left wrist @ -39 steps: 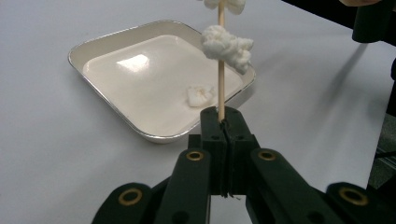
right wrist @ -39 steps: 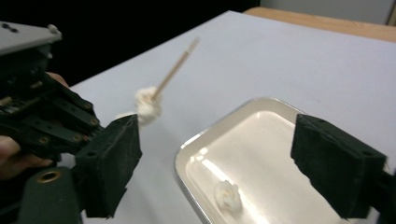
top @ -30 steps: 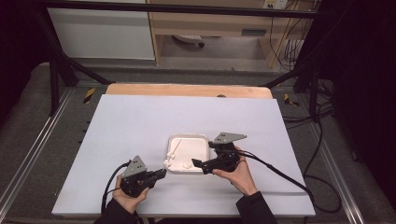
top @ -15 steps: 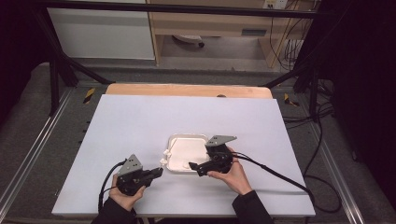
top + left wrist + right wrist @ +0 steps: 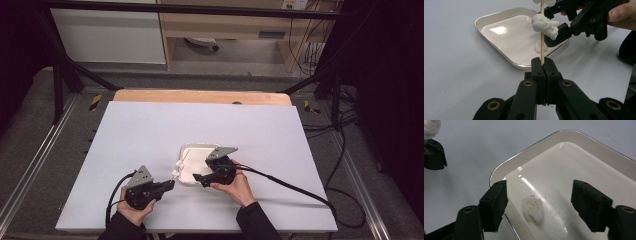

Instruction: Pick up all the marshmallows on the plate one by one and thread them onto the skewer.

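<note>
High view: the white tray [image 5: 196,150] sits just below the frame's centre on the pale table [image 5: 150,130], a gripper at each lower corner of it.
Left gripper [image 5: 170,184]: lower left of centre in the high view, jaws pressed tight together on the bottom end of a thin wooden skewer [image 5: 542,47].
Skewer: stands upright from the jaw tips in the left gripper view, rising out of the top edge, over the tray's near corner.
White lump on skewer [image 5: 545,24]: threaded on the stick in the upper middle of the left gripper view, just beside the other gripper's jaw tips.
Right gripper [image 5: 196,177]: held at the tray's lower right corner; jaws part open and have just been closing, with a loose white lump between them but untouched.
Loose white lump [image 5: 532,209]: lies on the tray floor near its rim, lower middle of the right gripper view, apart from both black pads [image 5: 495,205].
</note>
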`<state>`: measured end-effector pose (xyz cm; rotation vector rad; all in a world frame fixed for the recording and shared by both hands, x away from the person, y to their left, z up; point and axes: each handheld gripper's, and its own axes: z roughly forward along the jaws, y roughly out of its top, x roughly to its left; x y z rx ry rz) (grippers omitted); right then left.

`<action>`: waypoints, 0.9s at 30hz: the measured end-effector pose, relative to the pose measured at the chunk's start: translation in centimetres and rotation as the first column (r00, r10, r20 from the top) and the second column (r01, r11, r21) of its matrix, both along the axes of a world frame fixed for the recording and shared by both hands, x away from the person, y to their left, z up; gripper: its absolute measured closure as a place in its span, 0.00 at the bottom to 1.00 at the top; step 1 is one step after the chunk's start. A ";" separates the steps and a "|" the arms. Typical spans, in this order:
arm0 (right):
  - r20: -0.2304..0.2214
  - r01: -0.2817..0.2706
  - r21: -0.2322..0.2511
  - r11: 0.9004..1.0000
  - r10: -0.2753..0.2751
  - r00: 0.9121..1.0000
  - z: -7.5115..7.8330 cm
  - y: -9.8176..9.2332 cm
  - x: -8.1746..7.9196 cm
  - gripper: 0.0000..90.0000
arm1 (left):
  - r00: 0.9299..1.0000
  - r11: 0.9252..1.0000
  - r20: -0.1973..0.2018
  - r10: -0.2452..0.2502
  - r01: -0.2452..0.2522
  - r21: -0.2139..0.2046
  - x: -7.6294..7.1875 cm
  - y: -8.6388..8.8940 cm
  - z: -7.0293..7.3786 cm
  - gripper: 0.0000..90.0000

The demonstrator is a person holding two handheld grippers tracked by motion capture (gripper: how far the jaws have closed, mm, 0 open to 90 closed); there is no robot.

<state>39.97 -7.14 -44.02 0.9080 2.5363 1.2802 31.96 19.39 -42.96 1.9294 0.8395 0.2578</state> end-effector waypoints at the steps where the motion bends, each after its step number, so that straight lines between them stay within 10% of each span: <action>1: 0.003 -0.003 -0.002 1.000 0.003 1.000 -0.2 0.1 0.0 0.35 | 1.000 1.000 0.000 -0.001 0.001 0.001 0.0 0.0 0.0 0.98; 27: 0.023 -0.081 -0.075 0.994 0.083 0.996 -1.3 0.3 -0.3 0.76 | 1.000 1.000 0.003 -0.002 0.002 0.007 0.0 -0.1 0.0 0.98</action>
